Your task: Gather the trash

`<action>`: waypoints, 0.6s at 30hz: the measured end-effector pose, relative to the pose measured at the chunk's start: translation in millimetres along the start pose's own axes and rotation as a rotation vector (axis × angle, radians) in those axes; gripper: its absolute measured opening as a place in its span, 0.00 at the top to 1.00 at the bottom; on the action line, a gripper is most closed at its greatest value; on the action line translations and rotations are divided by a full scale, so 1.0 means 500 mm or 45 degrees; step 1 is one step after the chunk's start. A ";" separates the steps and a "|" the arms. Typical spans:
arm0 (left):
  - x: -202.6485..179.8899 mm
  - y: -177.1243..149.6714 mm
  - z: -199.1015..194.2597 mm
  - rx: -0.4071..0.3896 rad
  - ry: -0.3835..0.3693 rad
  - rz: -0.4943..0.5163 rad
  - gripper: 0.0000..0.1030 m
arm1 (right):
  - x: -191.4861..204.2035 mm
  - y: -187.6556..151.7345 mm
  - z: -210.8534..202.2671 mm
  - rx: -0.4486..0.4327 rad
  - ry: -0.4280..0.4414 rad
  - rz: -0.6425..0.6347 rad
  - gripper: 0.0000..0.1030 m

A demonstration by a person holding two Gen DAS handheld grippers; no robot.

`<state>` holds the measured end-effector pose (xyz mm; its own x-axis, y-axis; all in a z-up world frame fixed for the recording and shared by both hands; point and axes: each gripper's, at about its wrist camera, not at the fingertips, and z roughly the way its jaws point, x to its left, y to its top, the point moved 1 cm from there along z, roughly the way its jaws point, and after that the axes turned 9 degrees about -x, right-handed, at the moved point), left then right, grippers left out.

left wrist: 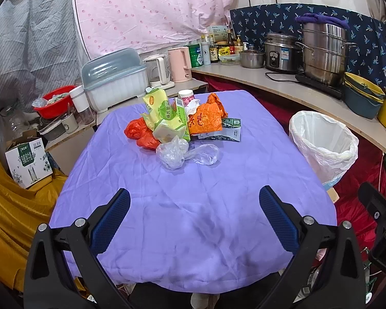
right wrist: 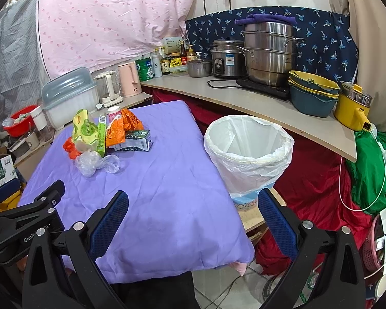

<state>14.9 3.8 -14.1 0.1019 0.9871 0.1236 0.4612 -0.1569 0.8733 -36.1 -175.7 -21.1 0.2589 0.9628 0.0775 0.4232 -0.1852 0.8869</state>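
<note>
Your trash pile [left wrist: 178, 126] of crumpled wrappers, cartons and clear plastic sits at the far middle of the purple cloth [left wrist: 193, 206], with the lined bin [right wrist: 249, 152] beside the table. Your left gripper [left wrist: 194, 211] and right gripper [right wrist: 193, 211] are both spread wide, empty, touching nothing.

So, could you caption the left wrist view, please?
Open left gripper faces piled trash on purple cloth.
</note>
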 end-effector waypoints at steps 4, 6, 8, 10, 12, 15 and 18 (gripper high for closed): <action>0.001 -0.001 -0.002 -0.003 0.001 -0.002 0.07 | 0.001 0.000 0.001 -0.001 0.000 -0.001 0.06; 0.001 -0.002 -0.002 -0.004 0.001 -0.001 0.07 | 0.003 0.001 -0.001 -0.007 -0.001 -0.002 0.06; 0.000 0.002 0.002 0.000 0.000 0.001 0.07 | 0.004 0.001 -0.002 -0.010 -0.001 -0.002 0.06; 0.000 0.001 0.005 0.000 0.000 0.001 0.07 | 0.003 0.001 -0.003 -0.012 -0.003 0.000 0.06; 0.001 0.001 0.009 -0.001 0.001 -0.001 0.07 | 0.004 0.001 -0.002 -0.010 -0.004 -0.001 0.06; 0.000 0.002 0.003 0.000 0.001 -0.001 0.07 | 0.002 0.003 -0.003 -0.013 -0.005 -0.001 0.06; 0.000 0.003 0.001 -0.001 -0.001 0.001 0.07 | -0.003 0.004 -0.006 -0.017 -0.005 0.003 0.06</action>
<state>16.1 3.7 -13.2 0.1029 0.9869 0.1239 0.4604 -0.1577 0.8736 -38.1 -176.8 -17.9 0.2636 0.9615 0.0776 0.4108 -0.1847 0.8928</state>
